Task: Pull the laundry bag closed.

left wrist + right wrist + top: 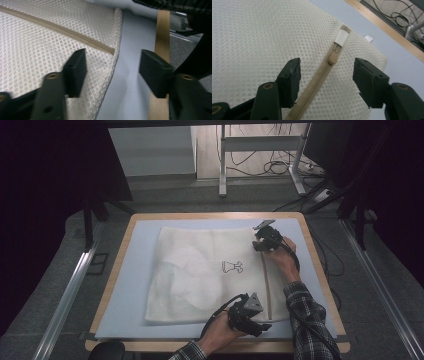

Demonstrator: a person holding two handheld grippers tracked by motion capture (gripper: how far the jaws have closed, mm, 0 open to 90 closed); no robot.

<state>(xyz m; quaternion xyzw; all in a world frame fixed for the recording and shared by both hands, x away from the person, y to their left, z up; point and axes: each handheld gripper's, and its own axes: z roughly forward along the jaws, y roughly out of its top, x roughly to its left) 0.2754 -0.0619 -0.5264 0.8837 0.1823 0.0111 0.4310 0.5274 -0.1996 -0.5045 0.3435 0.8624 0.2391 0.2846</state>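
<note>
A white mesh bag (pixel 200 270) with a small black drawing lies flat on the blue-grey mat (pixel 132 285). A beige zipper (pixel 266 280) runs along its right side. My left gripper (pixel 261 326) sits at the bag's near right corner. In the left gripper view the left gripper (pixel 112 72) stands open over the bag's edge, just past the zipper's end (pixel 110 51), and nothing is pinched. My right gripper (pixel 259 243) is at the far right corner. In the right gripper view the right gripper (pixel 327 75) stands open astride the zipper, with the zipper pull (pixel 333 57) and white tab (pixel 342 37) just ahead.
The mat covers a wooden table (pixel 107 295) whose rim shows all round. Plaid sleeves come in from the bottom right (pixel 305 310). Beyond the table stand desk legs (pixel 222 165) and loose cables on the floor (pixel 280 167). Metal rails (pixel 65 300) flank the table.
</note>
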